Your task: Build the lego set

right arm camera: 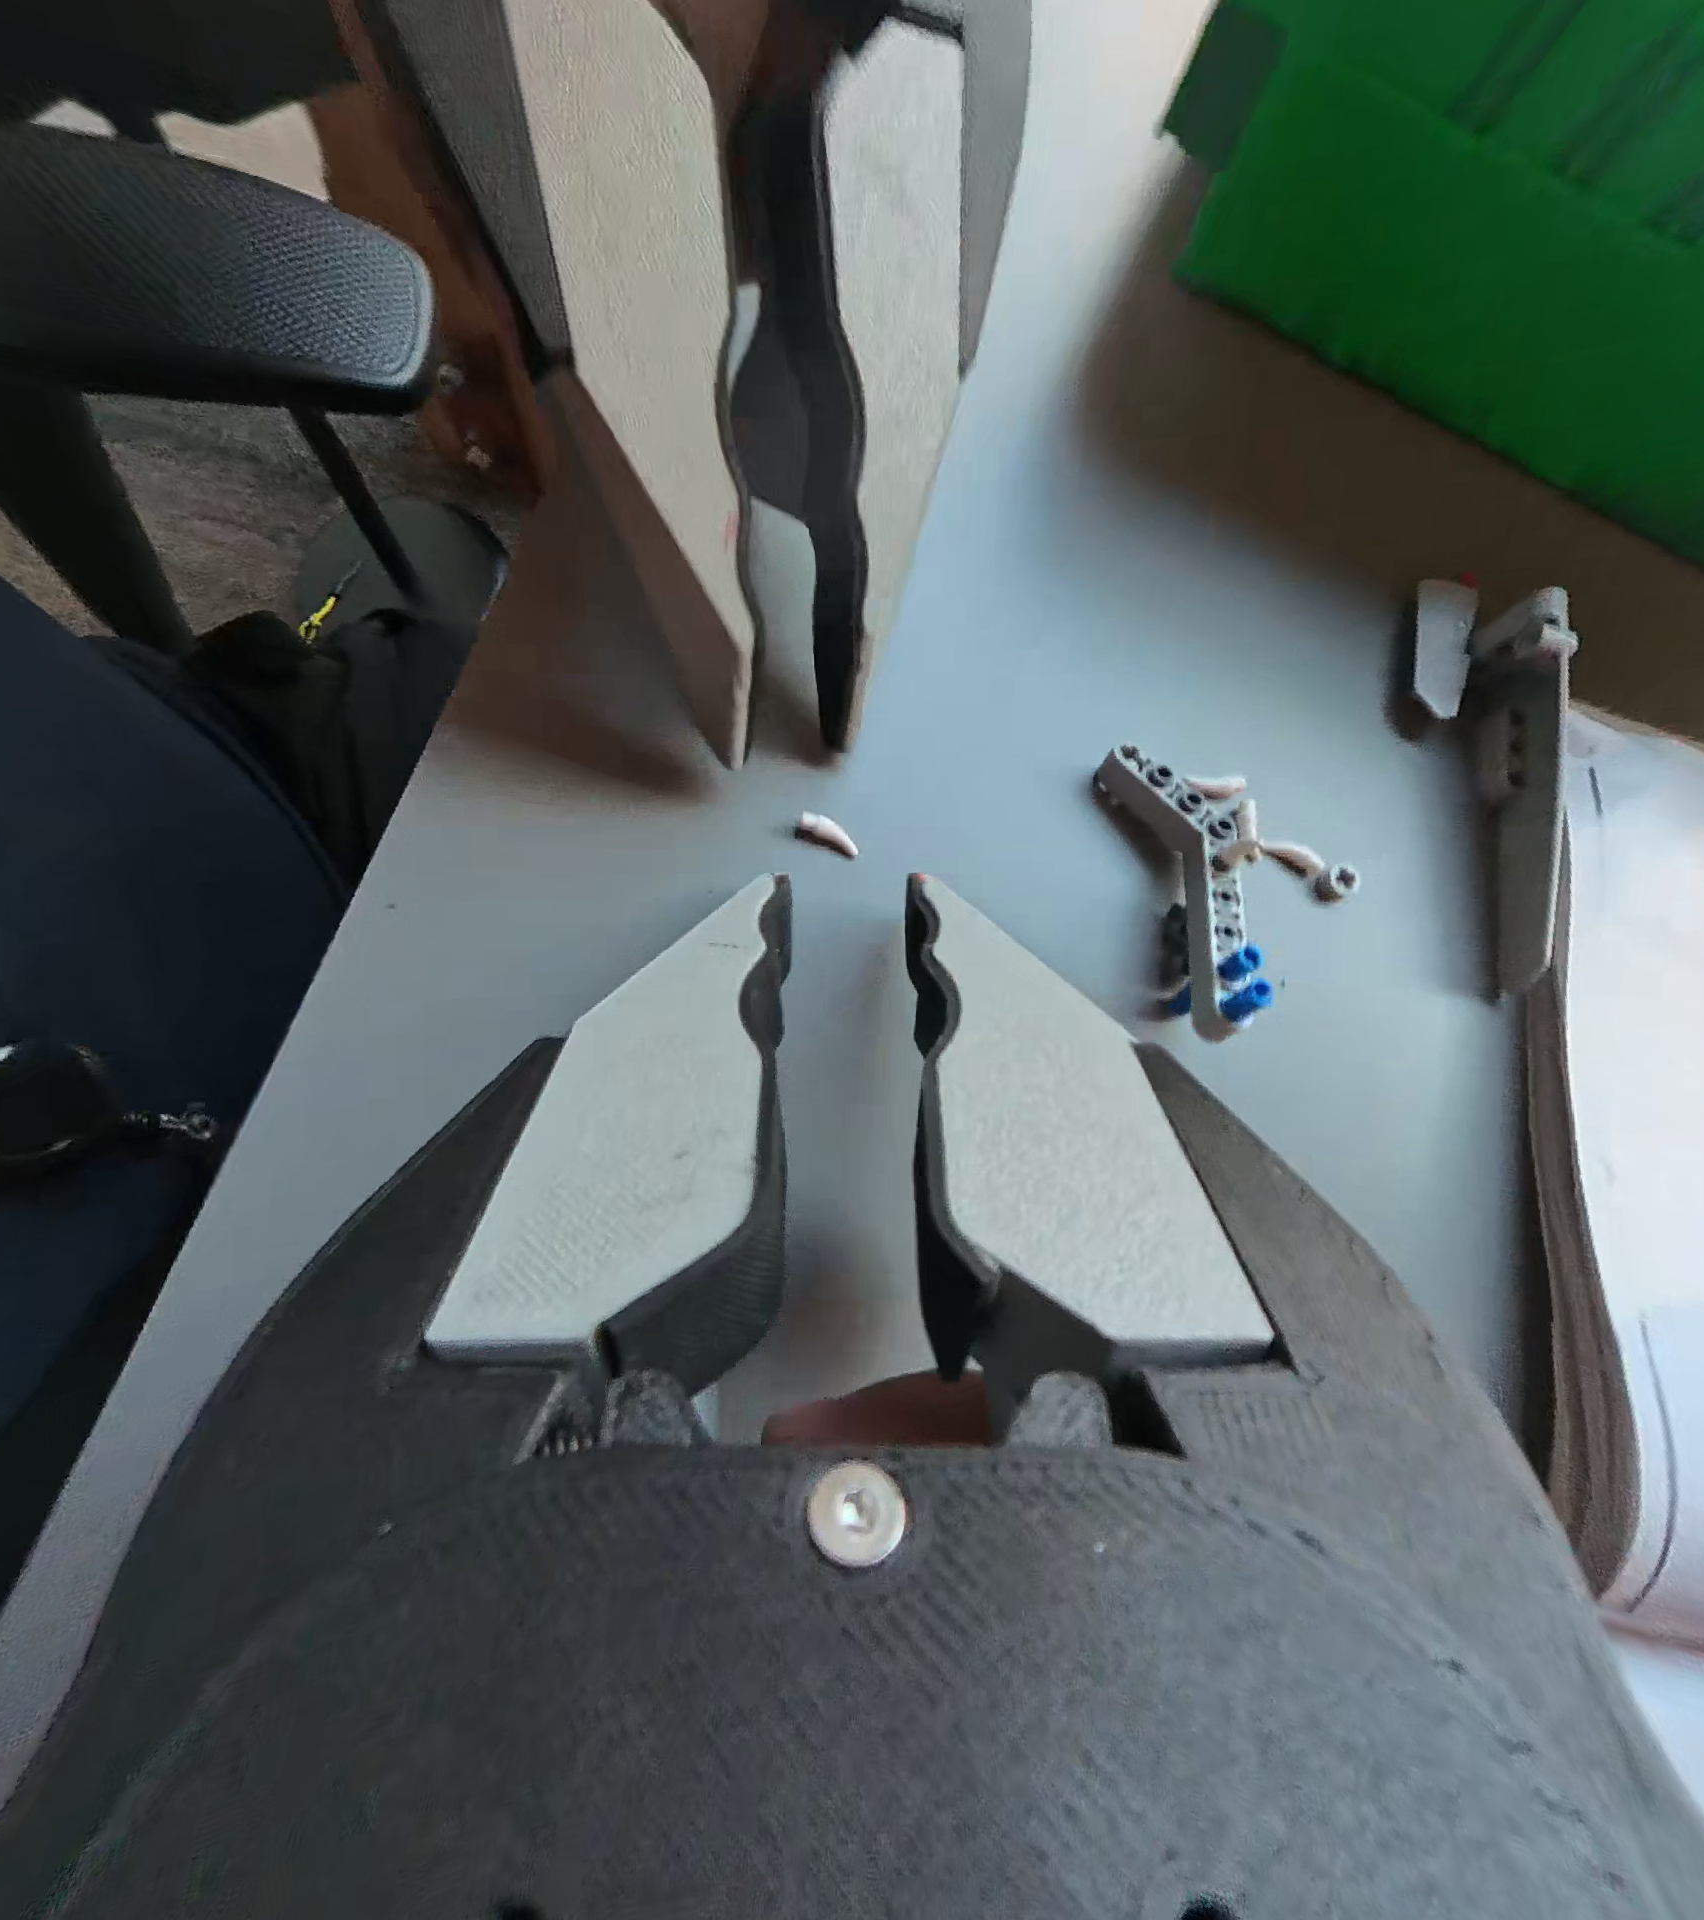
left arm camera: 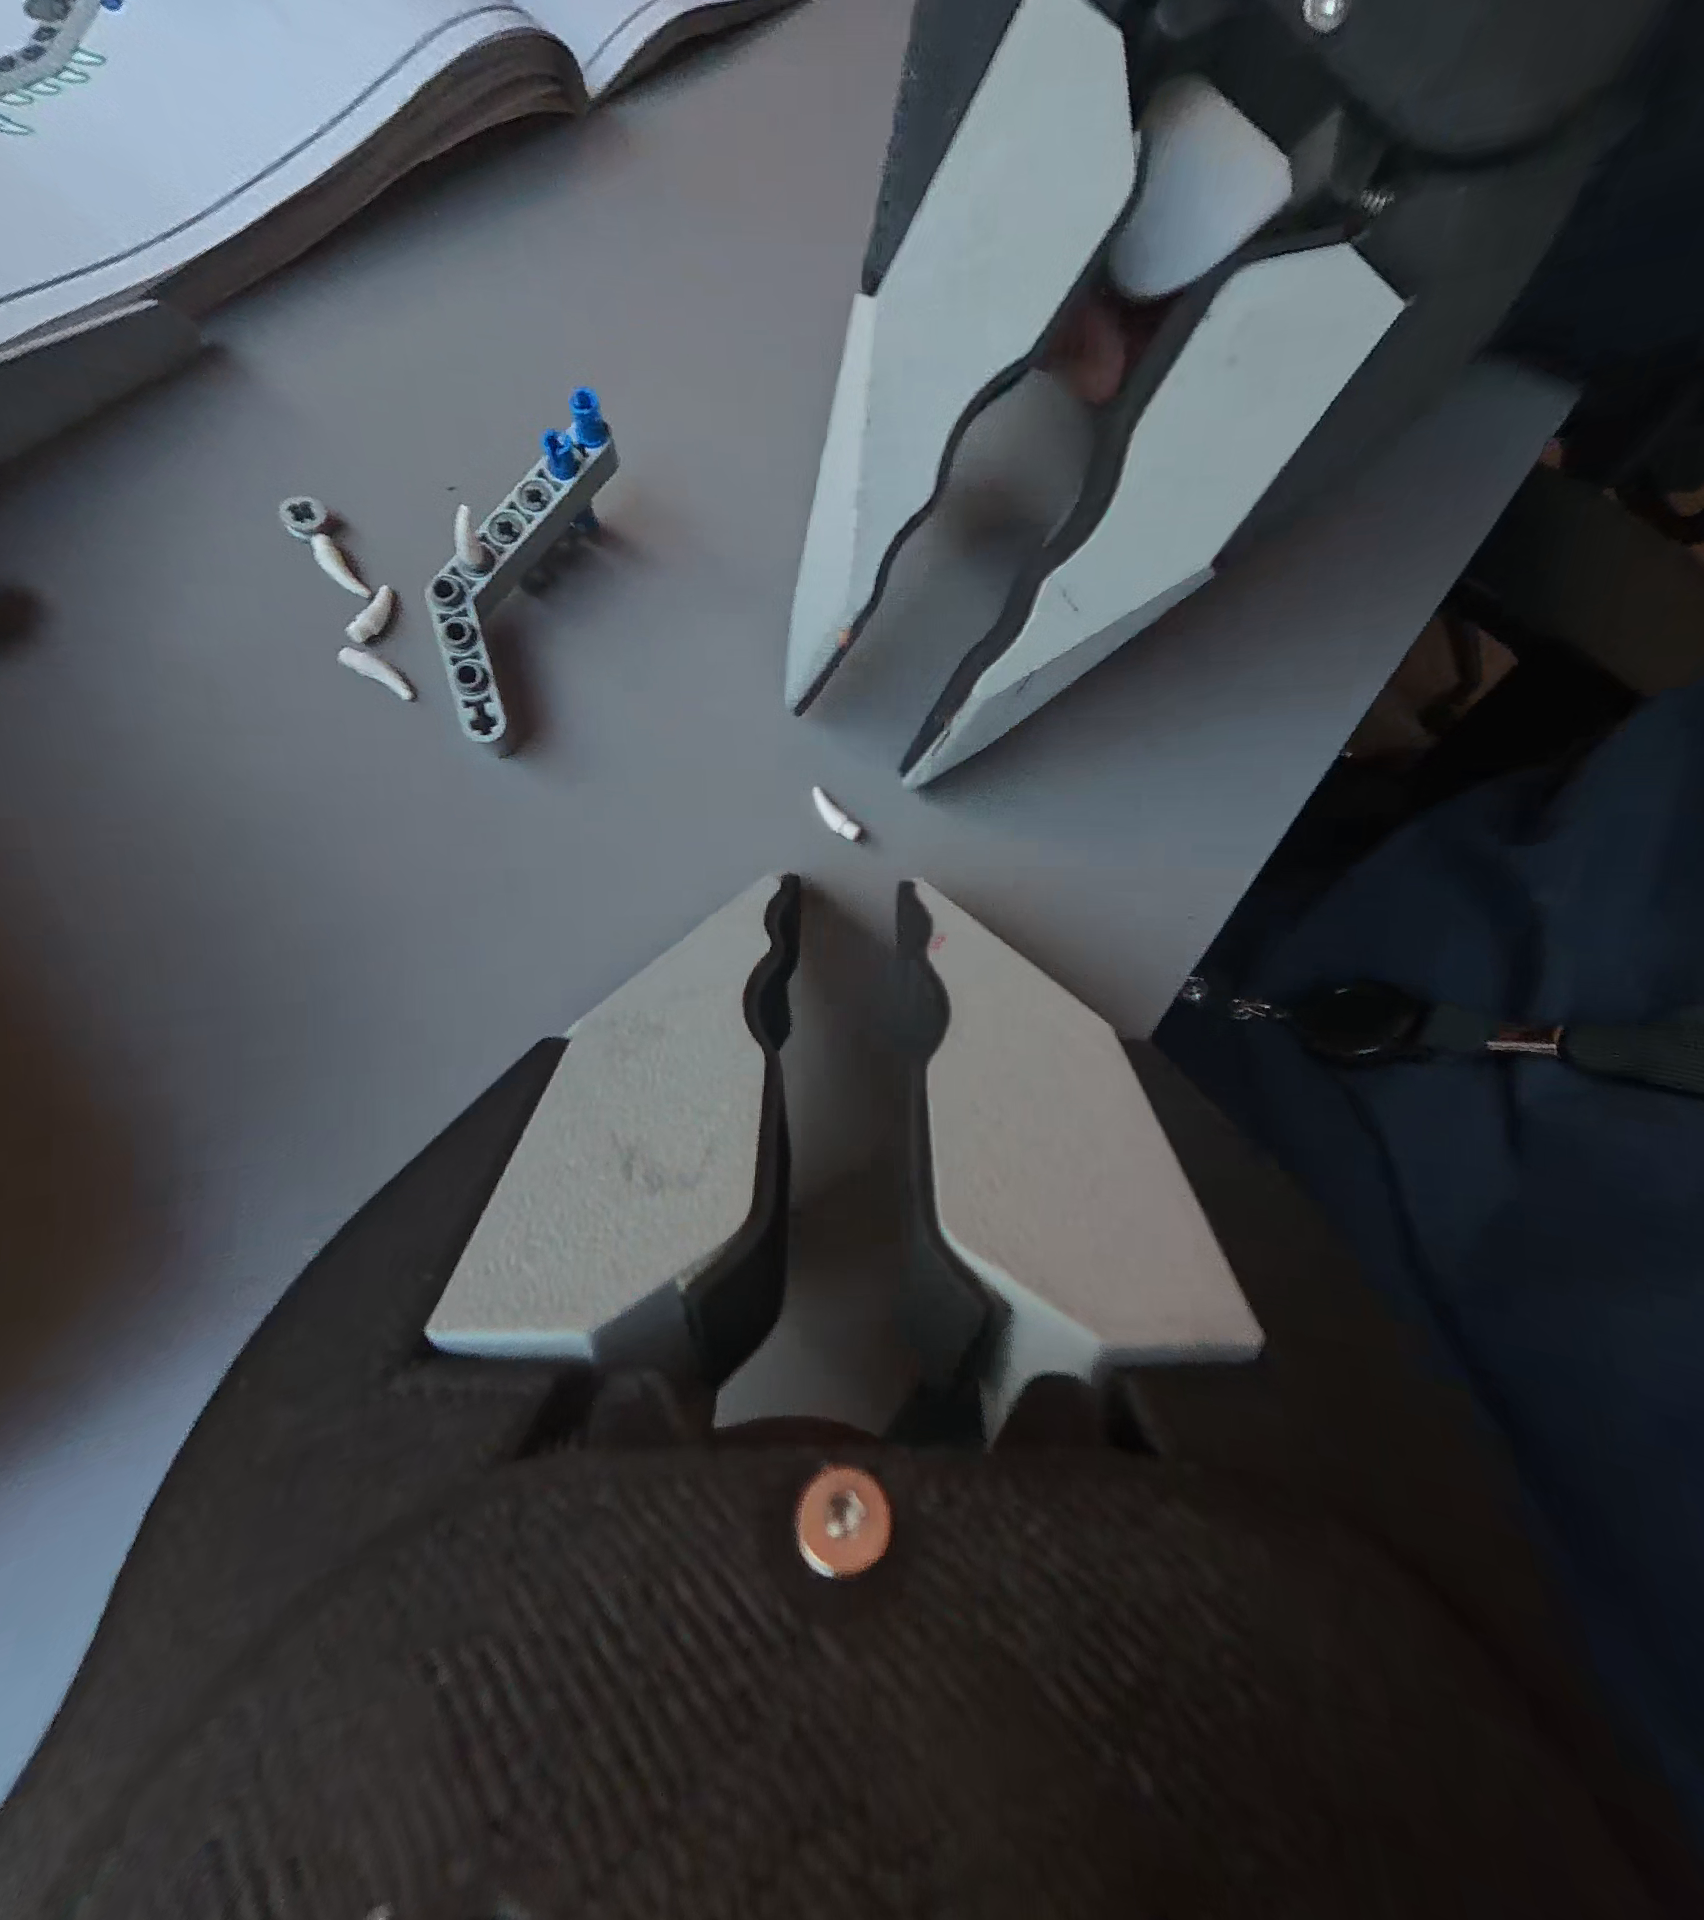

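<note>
Left wrist view shows the left tool (left arm camera: 848, 883) low over the grey tabletop (left arm camera: 204, 987), its two fingers a narrow gap apart with nothing between them. Just ahead of its tips lies a small white tooth piece (left arm camera: 835, 812), near the tabletop's edge. Opposite it the right tool (left arm camera: 853, 743) points back at the same piece, its fingers likewise slightly parted and empty, so the tooth sits between the two tools, touching neither. Farther off rests a bent grey beam (left arm camera: 505, 592) with two blue pins (left arm camera: 573, 431) standing at one end and one white tooth in a hole. Three loose white teeth (left arm camera: 372, 623) and a small grey bush (left arm camera: 302, 513) lie just beside it. An open instruction booklet (left arm camera: 204, 156) lies beyond. In the right wrist view a green box (right arm camera: 1513, 260) sits at the tabletop's far side.
</note>
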A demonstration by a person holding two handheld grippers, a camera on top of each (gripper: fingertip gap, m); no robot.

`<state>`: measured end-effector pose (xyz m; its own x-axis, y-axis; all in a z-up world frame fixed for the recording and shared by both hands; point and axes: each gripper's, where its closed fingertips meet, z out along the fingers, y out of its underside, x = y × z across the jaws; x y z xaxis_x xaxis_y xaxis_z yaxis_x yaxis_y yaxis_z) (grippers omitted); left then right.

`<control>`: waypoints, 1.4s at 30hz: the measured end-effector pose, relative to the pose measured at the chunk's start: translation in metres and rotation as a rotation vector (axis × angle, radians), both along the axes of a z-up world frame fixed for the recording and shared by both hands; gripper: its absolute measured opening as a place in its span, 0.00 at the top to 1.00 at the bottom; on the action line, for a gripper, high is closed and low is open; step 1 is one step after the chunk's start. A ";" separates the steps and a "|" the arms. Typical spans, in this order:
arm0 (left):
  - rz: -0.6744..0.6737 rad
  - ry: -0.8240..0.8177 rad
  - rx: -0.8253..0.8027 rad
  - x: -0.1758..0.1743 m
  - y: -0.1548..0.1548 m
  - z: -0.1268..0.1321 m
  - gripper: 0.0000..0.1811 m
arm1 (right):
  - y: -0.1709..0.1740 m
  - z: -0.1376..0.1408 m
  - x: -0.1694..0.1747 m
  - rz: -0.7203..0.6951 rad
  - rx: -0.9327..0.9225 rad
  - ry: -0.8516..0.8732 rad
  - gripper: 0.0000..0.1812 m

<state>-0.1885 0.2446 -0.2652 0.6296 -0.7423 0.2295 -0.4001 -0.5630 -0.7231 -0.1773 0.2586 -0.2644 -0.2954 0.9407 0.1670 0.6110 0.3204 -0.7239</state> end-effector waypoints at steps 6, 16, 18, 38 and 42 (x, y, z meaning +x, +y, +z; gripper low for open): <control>0.014 -0.015 -0.013 -0.003 -0.003 -0.001 0.96 | -0.003 -0.001 -0.006 0.211 0.108 -0.051 0.96; 0.064 -0.020 -0.005 -0.015 -0.005 0.000 0.97 | -0.010 -0.006 -0.009 0.335 0.035 -0.125 1.00; 0.063 -0.029 0.002 -0.013 -0.003 0.000 0.97 | -0.010 -0.006 -0.009 0.311 0.033 -0.102 1.00; 0.002 -0.377 -0.131 0.014 0.002 0.032 0.93 | -0.014 0.037 -0.006 0.142 0.716 0.265 1.00; -0.021 -0.397 -0.136 0.016 0.000 0.035 0.94 | -0.016 0.038 -0.004 0.147 0.738 0.272 1.00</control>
<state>-0.1722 0.2443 -0.2303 0.4574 -0.7005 0.5478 -0.1177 -0.6583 -0.7435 -0.1810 0.2430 -0.2266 -0.2671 0.5139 0.8152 0.3578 0.8384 -0.4112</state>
